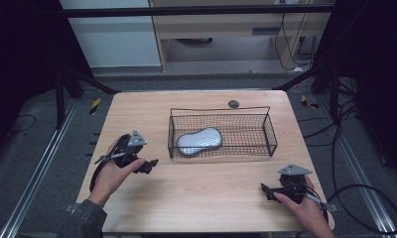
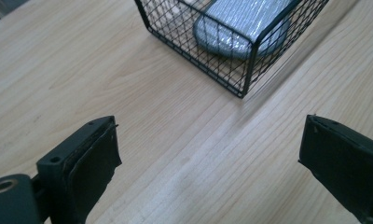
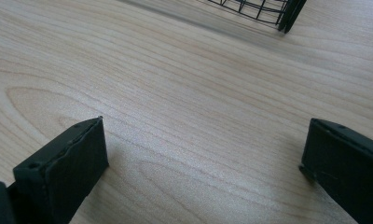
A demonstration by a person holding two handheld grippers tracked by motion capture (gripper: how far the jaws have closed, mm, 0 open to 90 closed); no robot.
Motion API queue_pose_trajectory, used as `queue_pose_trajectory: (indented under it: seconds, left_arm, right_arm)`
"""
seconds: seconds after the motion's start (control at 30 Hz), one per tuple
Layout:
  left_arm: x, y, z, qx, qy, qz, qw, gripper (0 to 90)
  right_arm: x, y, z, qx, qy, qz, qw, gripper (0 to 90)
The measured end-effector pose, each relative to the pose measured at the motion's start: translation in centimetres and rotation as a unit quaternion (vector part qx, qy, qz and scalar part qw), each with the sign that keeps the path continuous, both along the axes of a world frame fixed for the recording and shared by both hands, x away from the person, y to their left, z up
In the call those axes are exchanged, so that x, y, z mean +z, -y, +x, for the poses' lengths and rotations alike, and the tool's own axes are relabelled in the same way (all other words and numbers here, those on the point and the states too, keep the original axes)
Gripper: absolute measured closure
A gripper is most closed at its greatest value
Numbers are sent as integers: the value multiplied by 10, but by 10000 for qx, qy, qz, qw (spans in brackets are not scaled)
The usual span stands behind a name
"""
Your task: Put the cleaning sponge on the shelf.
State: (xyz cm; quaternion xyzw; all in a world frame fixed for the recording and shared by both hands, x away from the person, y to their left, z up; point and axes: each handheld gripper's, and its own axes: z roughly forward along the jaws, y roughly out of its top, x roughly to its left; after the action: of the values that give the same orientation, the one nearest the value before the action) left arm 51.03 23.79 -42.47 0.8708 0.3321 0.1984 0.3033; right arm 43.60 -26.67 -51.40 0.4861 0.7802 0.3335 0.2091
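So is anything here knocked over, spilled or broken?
Nothing stands out. The wire basket sits upright on the table, and the grey peanut-shaped pouch lies flat inside it. The left gripper and right gripper are open and empty.

The worktop [image 1: 196, 188] is pale wood with a streaky grain; the mesh basket [image 1: 266, 130] is black, holding a silvery-grey pouch [image 1: 199, 141].

you have a silvery peanut-shaped pouch [image 1: 199, 141] lying flat inside the black wire basket [image 1: 271, 134], toward its left end.
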Motion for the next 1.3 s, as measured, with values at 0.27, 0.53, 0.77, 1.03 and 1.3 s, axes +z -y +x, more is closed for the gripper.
queue_pose_trajectory:
  seconds: [0.27, 0.53, 0.77, 1.03, 1.3]
  left_arm:
    - [-21, -14, 7, 237, -115, 194, 9995, 45]
    - [-43, -23, 15, 425, -282, 194, 9985, 46]
    - [-58, -31, 27, 611, -333, 47, 9976, 48]
    - [-63, -42, 41, 961, -100, -212, 9951, 50]
    - [-70, -47, 48, 1059, 4, -364, 9937, 50]
  right_arm:
    - [0, 0, 0, 1, 2, -1, 10000, 3]
    - [0, 0, 0, 0, 1, -1, 10000, 3]
    - [0, 0, 0, 1, 1, 0, 10000, 3]
    - [0, 0, 0, 2, -1, -2, 10000, 3]
    - [0, 0, 0, 2, 2, -1, 10000, 3]
